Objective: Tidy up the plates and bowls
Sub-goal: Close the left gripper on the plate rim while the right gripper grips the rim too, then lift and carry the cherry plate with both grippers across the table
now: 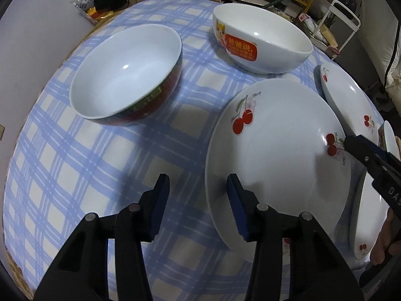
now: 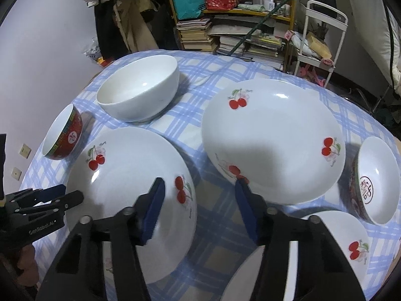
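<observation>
Both my jaws stand half open, holding nothing: the left gripper [image 1: 198, 183] straddles the near-left rim of the cherry plate [image 1: 275, 150], the right gripper [image 2: 200, 185] its far-right rim, on a blue-checked table [image 1: 75, 163] by cluttered shelves [image 2: 225, 25].

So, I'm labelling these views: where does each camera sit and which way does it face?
Left wrist: on the left claw, looking steeply down; its fingers straddle a cherry plate's left rim, right claw intruding.
Right wrist: on the right claw, angled down over the same plate's right rim; left claw at left.
Shared: that plate, the white bowl, the red-sided bowl.
</observation>
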Motion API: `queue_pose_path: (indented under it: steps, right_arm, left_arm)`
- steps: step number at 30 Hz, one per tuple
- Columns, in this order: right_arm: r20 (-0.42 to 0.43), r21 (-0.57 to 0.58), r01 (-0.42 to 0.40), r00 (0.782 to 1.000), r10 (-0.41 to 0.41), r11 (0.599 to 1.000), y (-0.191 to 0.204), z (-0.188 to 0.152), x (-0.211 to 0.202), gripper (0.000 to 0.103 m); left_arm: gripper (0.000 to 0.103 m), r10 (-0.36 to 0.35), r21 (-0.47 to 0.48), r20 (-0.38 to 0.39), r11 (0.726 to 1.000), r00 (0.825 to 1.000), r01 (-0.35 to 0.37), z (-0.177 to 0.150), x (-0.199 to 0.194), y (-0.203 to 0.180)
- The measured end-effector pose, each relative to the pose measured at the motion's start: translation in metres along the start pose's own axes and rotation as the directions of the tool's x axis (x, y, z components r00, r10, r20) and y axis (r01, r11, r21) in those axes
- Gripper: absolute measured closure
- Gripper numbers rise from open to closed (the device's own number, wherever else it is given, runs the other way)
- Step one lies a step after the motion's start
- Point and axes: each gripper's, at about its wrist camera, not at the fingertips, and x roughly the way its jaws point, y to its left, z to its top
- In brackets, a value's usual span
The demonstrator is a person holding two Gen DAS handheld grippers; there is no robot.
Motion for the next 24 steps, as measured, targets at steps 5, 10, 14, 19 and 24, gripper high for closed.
queue_pose_path:
  steps: [5, 10, 14, 19, 24]
  right_arm:
    - [-0.036, -0.016, -0.016, 0.999, 0.015, 1.000, 0.004, -0.004, 0.009, 0.076]
    - [-0.050, -0.008, -0.030, 0.998, 0.030, 1.000, 0.003, -0.004, 0.018, 0.093]
    - [-0.056, 0.001, -0.042, 0.998, 0.042, 0.999, 0.000, -0.003, 0.022, 0.093]
    - [-0.066, 0.012, -0.061, 0.996, 0.062, 0.998, -0.002, -0.002, 0.024, 0.093]
    - [-0.064, 0.047, -0.090, 0.994, 0.093, 0.995, -0.006, -0.003, 0.022, 0.093]
  left_arm:
    - [0.060, -0.027, 0.001, -0.009, 1.000, 1.000, 0.027, 0.002, 0.003, -0.002]
    - [0.083, -0.104, -0.001, -0.002, 0.995, 0.995, 0.104, 0.002, 0.006, -0.003]
    - [0.083, -0.120, -0.012, 0.004, 0.993, 0.993, 0.120, 0.002, 0.007, -0.002]
    - [0.083, -0.171, -0.046, -0.006, 0.984, 0.985, 0.171, 0.003, 0.010, 0.006]
    - [0.082, -0.155, -0.023, -0.012, 0.988, 0.988, 0.154, 0.002, 0.008, 0.003]
